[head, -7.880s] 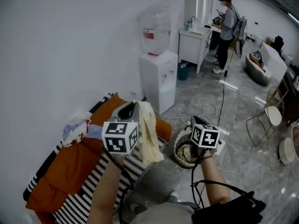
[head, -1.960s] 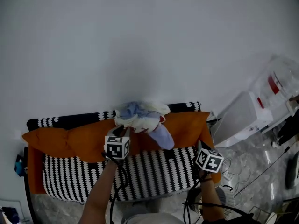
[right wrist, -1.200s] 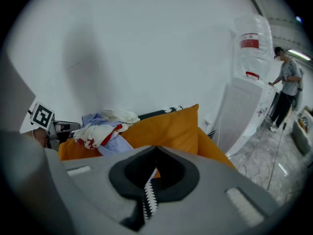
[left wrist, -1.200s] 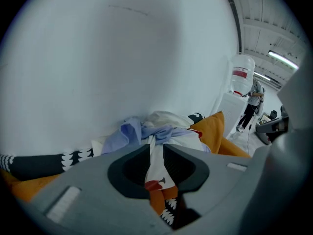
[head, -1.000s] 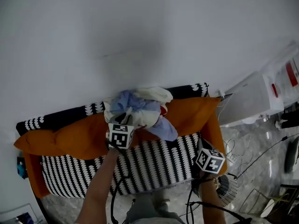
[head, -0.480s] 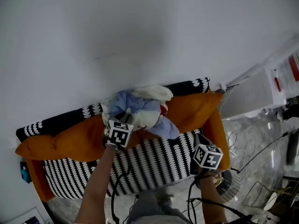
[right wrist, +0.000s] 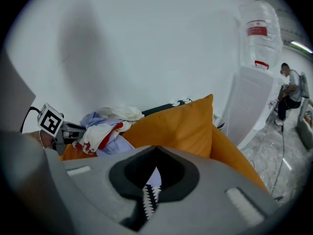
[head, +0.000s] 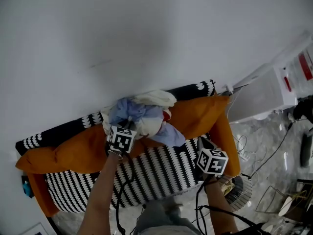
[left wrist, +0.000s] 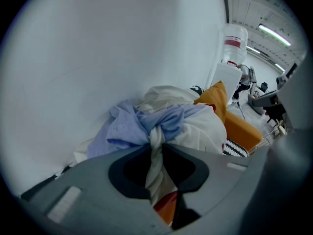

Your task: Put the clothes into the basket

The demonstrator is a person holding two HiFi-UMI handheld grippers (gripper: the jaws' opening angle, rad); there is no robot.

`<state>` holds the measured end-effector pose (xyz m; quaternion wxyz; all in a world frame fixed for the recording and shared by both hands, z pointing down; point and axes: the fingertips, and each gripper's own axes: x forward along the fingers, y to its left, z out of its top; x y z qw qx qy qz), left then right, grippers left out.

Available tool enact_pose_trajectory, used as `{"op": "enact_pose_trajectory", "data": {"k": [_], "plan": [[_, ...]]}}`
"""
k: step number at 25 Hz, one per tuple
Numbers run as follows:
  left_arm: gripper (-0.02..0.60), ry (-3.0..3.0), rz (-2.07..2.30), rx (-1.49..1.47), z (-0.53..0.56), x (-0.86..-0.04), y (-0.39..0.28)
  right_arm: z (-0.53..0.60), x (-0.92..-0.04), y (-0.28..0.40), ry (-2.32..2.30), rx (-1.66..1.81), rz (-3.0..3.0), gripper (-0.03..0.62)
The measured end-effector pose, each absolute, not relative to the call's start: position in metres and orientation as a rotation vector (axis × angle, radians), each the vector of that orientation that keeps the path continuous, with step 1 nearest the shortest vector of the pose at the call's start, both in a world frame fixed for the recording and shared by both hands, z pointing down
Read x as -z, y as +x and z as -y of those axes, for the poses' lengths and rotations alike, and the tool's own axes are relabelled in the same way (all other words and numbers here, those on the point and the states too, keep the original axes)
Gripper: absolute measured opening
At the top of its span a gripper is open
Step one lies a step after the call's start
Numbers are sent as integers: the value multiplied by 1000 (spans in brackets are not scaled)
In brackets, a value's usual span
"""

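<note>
A pile of clothes (head: 144,112), pale blue, white and red, lies on the orange back cushions of a sofa against the wall. My left gripper (head: 128,127) is at the pile's near edge. In the left gripper view a twisted strand of white cloth (left wrist: 156,153) runs between the jaws of the left gripper (left wrist: 155,143). Those jaws have just been closing and now pinch it, with the blue and white clothes (left wrist: 166,116) right behind. My right gripper (head: 203,143) hangs shut and empty over the striped seat; its tips (right wrist: 156,150) meet. The basket (head: 238,192) stands on the floor beside my right arm, partly hidden.
The sofa has a black-and-white striped seat (head: 156,173) and orange cushions (right wrist: 181,126). A white water dispenser (head: 264,94) with its bottle (right wrist: 258,28) stands just past the sofa's right end. Cables (head: 254,148) lie on the floor. A person (right wrist: 291,94) stands far off.
My left gripper has sunk a little into the near edge of the pile. The right gripper has drifted slightly left over the seat. The head view has shifted.
</note>
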<state>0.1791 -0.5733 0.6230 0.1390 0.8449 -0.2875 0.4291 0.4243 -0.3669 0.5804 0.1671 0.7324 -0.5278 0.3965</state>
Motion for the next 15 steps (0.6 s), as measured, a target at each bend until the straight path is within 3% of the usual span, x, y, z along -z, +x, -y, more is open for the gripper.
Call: {"op": "enact_pose_trajectory", "data": {"k": [5, 15], "plan": [[38, 2412, 841, -1223, 572, -628, 180, 368, -577, 428, 2107, -1131, 1492, 3], [26, 2417, 948, -1125, 565, -593, 174, 362, -555, 429, 2152, -1106, 1526, 3]]}}
